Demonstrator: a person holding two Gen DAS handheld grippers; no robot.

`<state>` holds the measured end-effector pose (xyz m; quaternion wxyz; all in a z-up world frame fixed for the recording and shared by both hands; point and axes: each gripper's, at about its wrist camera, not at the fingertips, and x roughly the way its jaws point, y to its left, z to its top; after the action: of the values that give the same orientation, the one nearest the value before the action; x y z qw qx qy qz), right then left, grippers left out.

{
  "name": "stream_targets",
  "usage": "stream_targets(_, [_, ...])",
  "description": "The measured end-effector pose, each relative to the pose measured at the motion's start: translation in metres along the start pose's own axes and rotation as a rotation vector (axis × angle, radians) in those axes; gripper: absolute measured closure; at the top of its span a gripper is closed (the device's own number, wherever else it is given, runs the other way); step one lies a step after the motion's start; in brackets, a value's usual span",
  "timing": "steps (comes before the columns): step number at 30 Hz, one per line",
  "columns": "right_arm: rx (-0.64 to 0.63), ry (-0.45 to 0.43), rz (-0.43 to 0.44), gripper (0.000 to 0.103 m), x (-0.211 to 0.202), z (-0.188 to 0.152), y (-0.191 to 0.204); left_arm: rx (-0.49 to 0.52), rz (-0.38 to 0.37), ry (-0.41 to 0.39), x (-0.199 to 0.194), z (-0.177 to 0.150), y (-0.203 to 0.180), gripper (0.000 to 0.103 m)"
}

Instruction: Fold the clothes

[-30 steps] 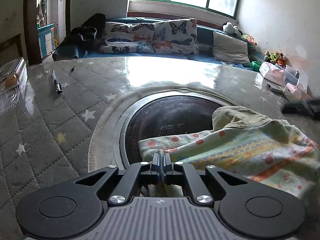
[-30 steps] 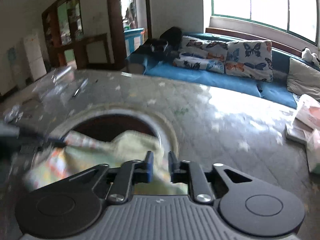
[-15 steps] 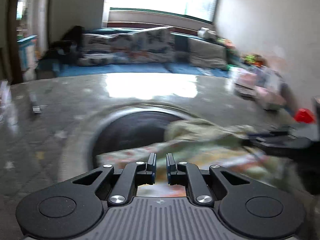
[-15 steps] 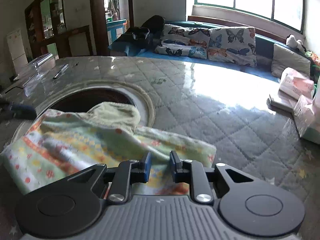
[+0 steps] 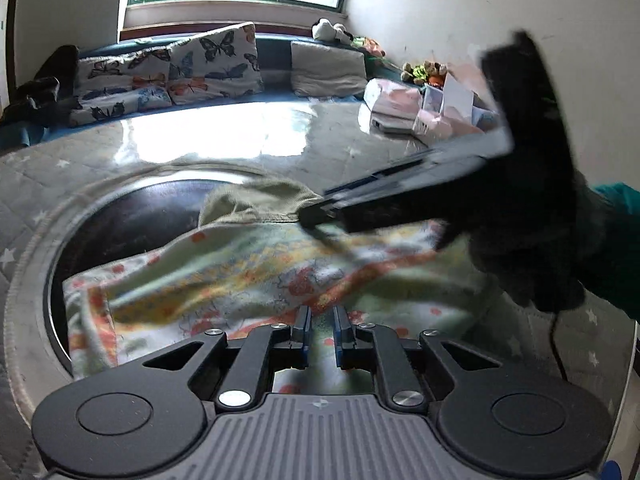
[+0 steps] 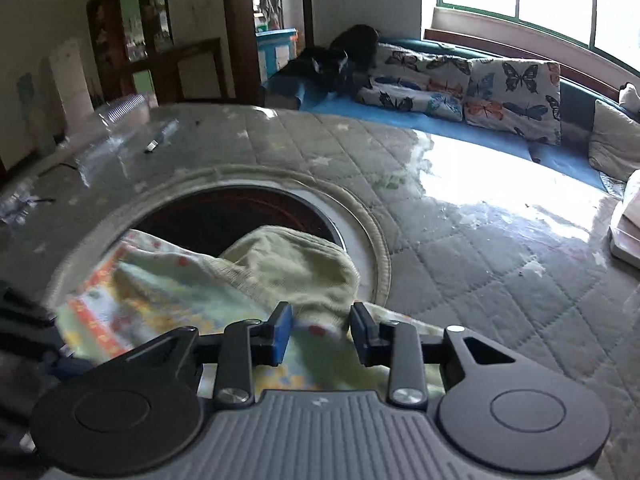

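We judge the patterned garment (image 5: 256,280) light, limp and prone to sliding; its hemmed edges look the best hold. It lies just ahead of both sets of fingers, over the worktop's round opening (image 6: 240,216). Left fingers (image 5: 320,330) stand slightly apart, having just loosened, cloth between them but unpinched. Right fingers (image 6: 322,330), just widening, straddle a fold without clamping.

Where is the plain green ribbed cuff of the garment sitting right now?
In the left wrist view the green ribbed cuff lies at the far edge of the patterned garment, over the dark round opening in the quilted table, beside the right gripper.
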<state>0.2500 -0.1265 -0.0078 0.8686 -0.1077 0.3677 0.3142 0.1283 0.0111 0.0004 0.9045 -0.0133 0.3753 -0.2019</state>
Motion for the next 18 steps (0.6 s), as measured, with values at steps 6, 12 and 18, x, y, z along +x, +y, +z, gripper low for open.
stream_targets(6, [0.036, -0.007, -0.023, 0.071, 0.009, 0.009, -0.006, -0.022, -0.007, -0.008, -0.002, -0.001, 0.007, 0.085])
stream_targets(12, [0.051, -0.058, -0.012, 0.071, -0.041, 0.002, -0.018, -0.06, -0.012, -0.018, -0.004, 0.006, 0.012, 0.084])
stream_targets(18, [0.014, -0.023, 0.0, 0.071, -0.076, -0.034, -0.011, -0.048, -0.031, -0.023, 0.006, 0.016, 0.004, 0.084])
